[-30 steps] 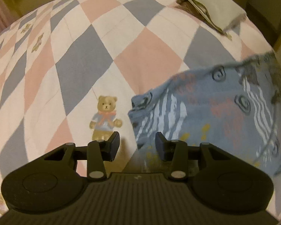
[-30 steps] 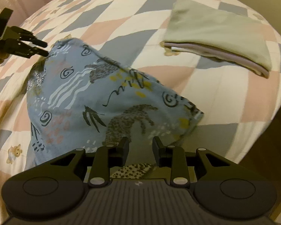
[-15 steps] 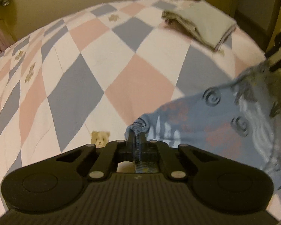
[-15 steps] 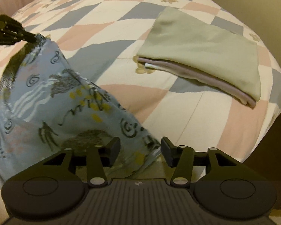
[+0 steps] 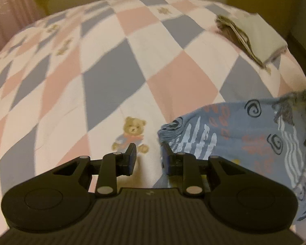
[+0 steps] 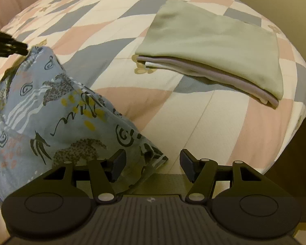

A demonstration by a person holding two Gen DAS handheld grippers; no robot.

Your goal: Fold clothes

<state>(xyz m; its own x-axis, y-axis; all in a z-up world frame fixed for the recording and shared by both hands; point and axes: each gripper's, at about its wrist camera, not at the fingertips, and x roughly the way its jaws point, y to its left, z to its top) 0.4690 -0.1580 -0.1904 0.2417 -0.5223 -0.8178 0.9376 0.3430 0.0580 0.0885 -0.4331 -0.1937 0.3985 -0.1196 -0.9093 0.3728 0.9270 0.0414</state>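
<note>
A blue patterned garment (image 5: 244, 134) lies on the checked bed cover (image 5: 112, 65). In the left wrist view my left gripper (image 5: 149, 157) is open, with the garment's bunched corner beside its right finger. In the right wrist view the garment (image 6: 51, 122) fills the left side and its near corner lies between the jaws of my open right gripper (image 6: 152, 164). The left gripper (image 6: 8, 46) also shows at the far left of the right wrist view, at the garment's raised far corner.
A folded stack with a pale green garment on top (image 6: 214, 47) lies at the far right of the bed; it also shows in the left wrist view (image 5: 253, 38). The bed's edge drops off at the right. A curtain (image 5: 8, 8) hangs at the far left.
My left gripper shut on the garment's corner half a second ago and has now opened, letting it go. My right gripper has opened wider and drawn back to the garment's near corner.
</note>
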